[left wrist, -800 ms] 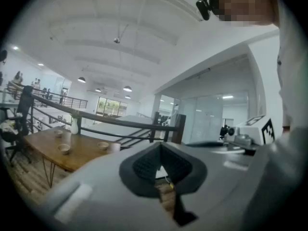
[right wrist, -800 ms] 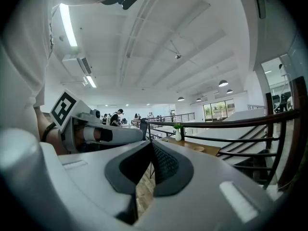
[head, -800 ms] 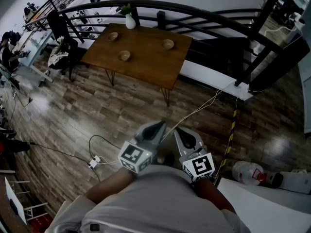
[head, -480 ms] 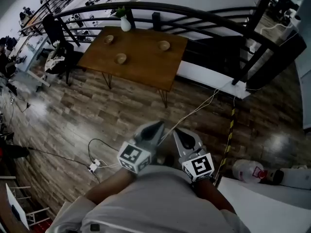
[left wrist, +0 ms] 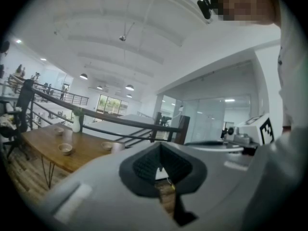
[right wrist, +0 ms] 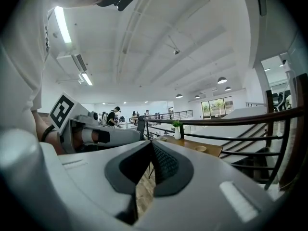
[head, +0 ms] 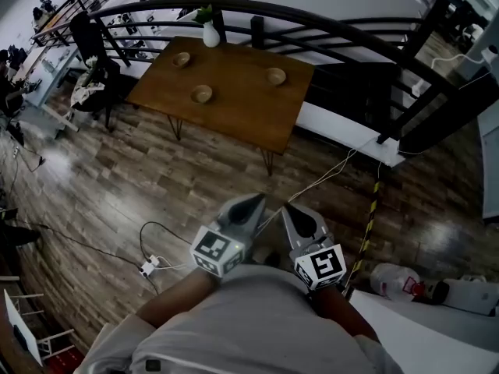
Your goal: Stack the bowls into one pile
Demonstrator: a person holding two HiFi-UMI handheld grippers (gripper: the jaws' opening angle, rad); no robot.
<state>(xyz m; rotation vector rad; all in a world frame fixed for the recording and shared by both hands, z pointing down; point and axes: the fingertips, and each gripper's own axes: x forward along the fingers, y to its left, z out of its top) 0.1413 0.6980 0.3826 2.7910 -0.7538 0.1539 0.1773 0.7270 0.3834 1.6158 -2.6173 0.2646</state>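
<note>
Three small wooden bowls stand apart on a brown wooden table (head: 242,107) far ahead: one at the back left (head: 182,58), one nearer the middle (head: 202,93), one at the right (head: 274,75). My left gripper (head: 254,202) and right gripper (head: 291,208) are held side by side close to my body, well short of the table. Both are shut with nothing between the jaws. In the left gripper view the left gripper (left wrist: 160,163) points level, with the bowls (left wrist: 64,148) small at the left. In the right gripper view the right gripper (right wrist: 150,150) points toward one bowl (right wrist: 200,148).
A white vase (head: 210,33) with a plant stands at the table's back edge. A curved black railing (head: 327,23) runs behind the table. A cable and power strip (head: 148,266) lie on the wood floor. A dark chair (head: 93,49) stands left of the table.
The head view has shifted a little, so the table sits slightly further right in it. Both grippers stay shut in the same place in front of my body.
</note>
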